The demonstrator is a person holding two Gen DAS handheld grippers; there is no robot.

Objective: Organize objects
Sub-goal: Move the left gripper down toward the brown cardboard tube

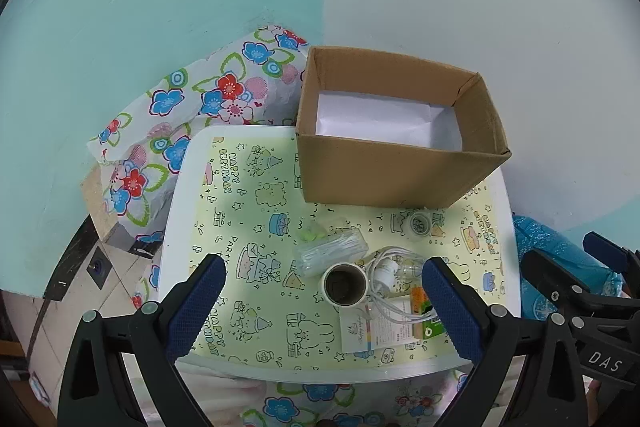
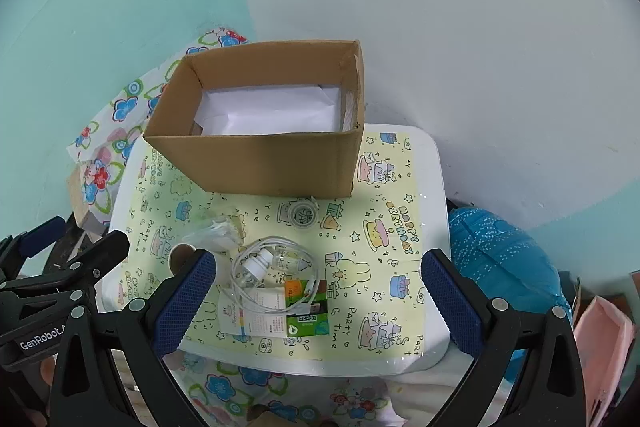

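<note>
teal and white walls back a small white table [image 1: 176,211] with a birthday-print mat. your left gripper [image 1: 324,285] and right gripper [image 2: 320,277] hover above it, jaws wide apart, holding nothing. near the front lie a tape roll [image 1: 345,283], white cable [image 2: 276,267], cards [image 2: 272,315] and plastic bag [image 1: 332,251]; behind them stands an open cardboard box [image 2: 264,163].

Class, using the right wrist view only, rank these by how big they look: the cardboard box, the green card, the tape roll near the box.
1. Cardboard box, by far the largest.
2. Green card.
3. Tape roll, smallest, though it lies farther from the camera.
</note>
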